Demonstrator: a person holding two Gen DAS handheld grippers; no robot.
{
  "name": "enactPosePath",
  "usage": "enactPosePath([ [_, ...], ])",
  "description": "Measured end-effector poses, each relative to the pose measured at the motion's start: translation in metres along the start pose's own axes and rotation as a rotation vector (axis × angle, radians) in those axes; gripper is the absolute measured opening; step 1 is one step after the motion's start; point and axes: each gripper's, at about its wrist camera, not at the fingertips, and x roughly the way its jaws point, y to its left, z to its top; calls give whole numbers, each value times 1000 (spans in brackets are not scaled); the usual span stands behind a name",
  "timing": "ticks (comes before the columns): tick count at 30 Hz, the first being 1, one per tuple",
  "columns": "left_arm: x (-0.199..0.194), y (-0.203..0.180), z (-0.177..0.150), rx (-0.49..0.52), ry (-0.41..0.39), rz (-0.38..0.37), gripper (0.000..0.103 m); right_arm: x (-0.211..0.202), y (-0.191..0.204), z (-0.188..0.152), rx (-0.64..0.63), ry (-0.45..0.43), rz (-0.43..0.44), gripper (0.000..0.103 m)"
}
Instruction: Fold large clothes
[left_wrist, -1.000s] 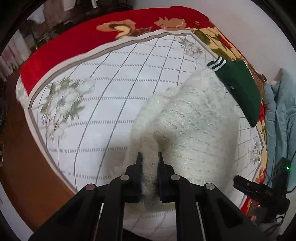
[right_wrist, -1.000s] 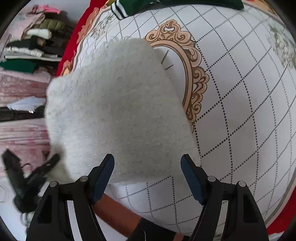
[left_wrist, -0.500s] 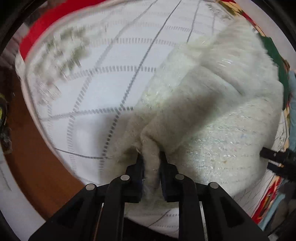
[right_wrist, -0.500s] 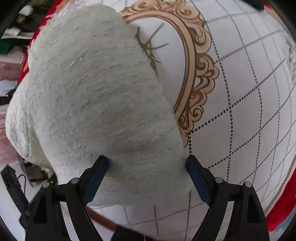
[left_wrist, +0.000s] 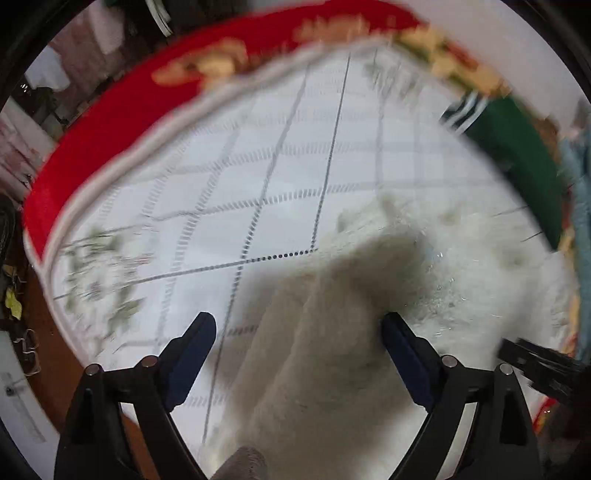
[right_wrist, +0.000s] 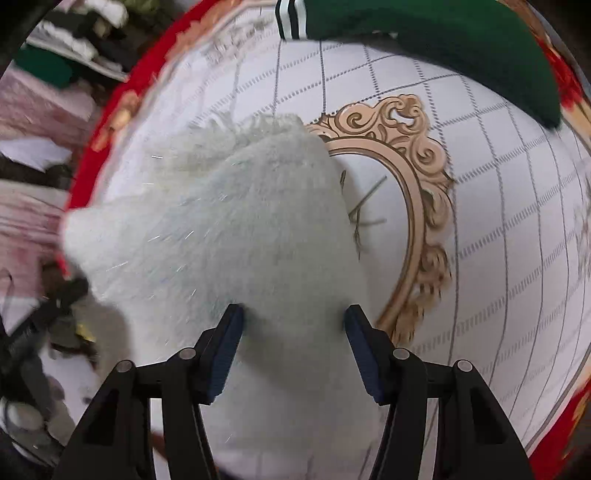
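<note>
Starting off to the left of the left gripper: patterned bedspread lying bare, grid lines and a blurred flower print, red border running along the far edge. Standing wide open, those left fingers, clamping nothing at all. Sitting between them and spilling ahead and to the right, the fuzzy white sweater, one thick shaded flap humped up over the paler, glittery layer beneath. Looking like a fold just laid down and released, though blur is hiding the edges. Farther ahead and right of the left gripper, a green garment with striped cuff waiting well apart from the sweater.

Moving across to the right gripper: jaws partly open, the fuzzy white sweater bulging up between them, both pads pressing at or into the pile. Not fully clamped, judging by the gap; closing or merely bracketing, impossible to say. Sweater stretching ahead and left from here, bunched rather than flat. To the right of this gripper, gold scrollwork on the bedspread showing uncovered. Green garment with striped cuff lying far ahead, untouched.

Judging progress: sweater somewhere mid-fold, already doubled over at least once, still lumpy, needing squaring and flattening. Green piece seemingly yet to be folded.
</note>
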Motion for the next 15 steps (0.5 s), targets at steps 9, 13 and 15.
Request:
enactPosePath([
  [9,-22,41,-4,-98,-10,-155,102,13,-78,19,121,109,336,93],
  [13,-26,51,-22,-84,12,-180,102,62,-94,14,162,209,612,93],
  [15,-26,53,-26,-76,26,-187,102,75,-73,16,58,211,652,93],
])
